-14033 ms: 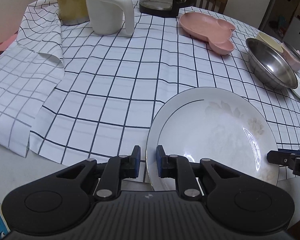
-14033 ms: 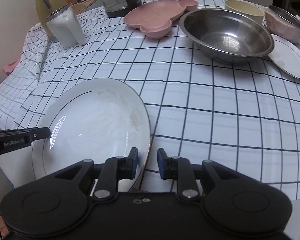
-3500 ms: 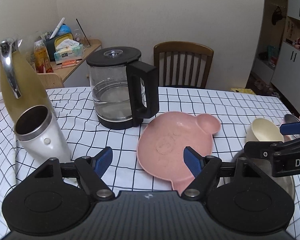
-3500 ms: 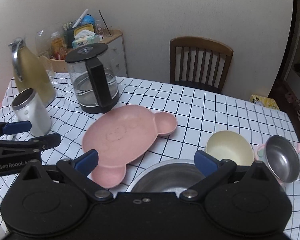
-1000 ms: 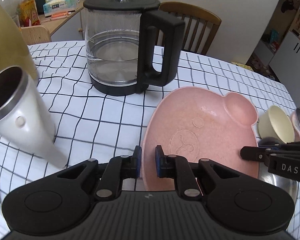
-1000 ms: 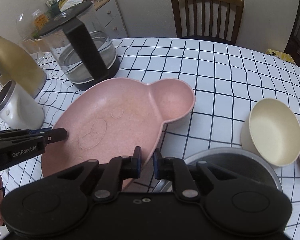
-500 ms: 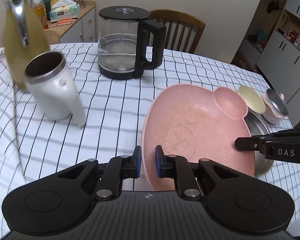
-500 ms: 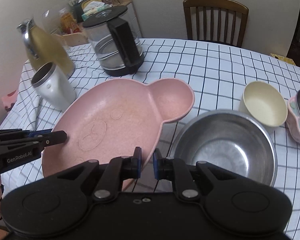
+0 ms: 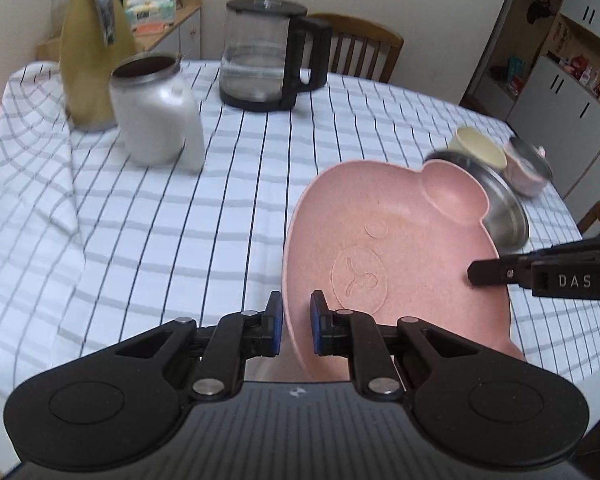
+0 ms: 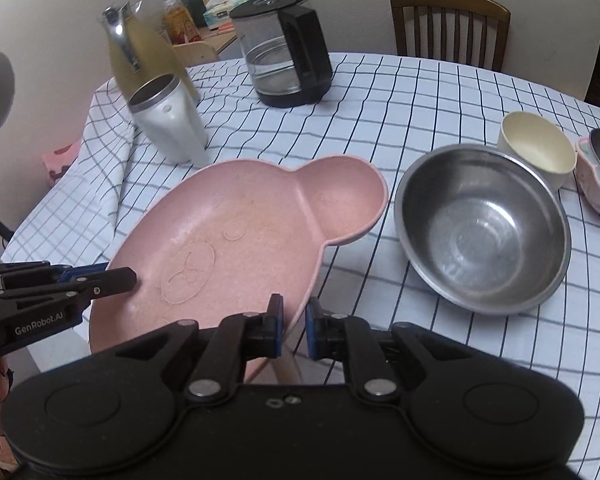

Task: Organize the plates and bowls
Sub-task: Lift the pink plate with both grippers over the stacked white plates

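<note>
The left gripper (image 9: pixel 293 325) stays clamped on the left rim of the pink bear-shaped plate (image 9: pixel 396 256), and the right gripper (image 10: pixel 292 327) stays clamped on its right rim. Held off the checked worktop (image 9: pixel 180 216), the plate has cleared the steel bowl (image 10: pixel 484 224), which now sits just right of its ear, apart.

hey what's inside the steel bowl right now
Nothing shows inside the steel bowl; its whole bare floor is visible in the right wrist view. The pink plate covers part of it in the left.

Dim indoor light, motion blur, strong fisheye edge distortion.
</note>
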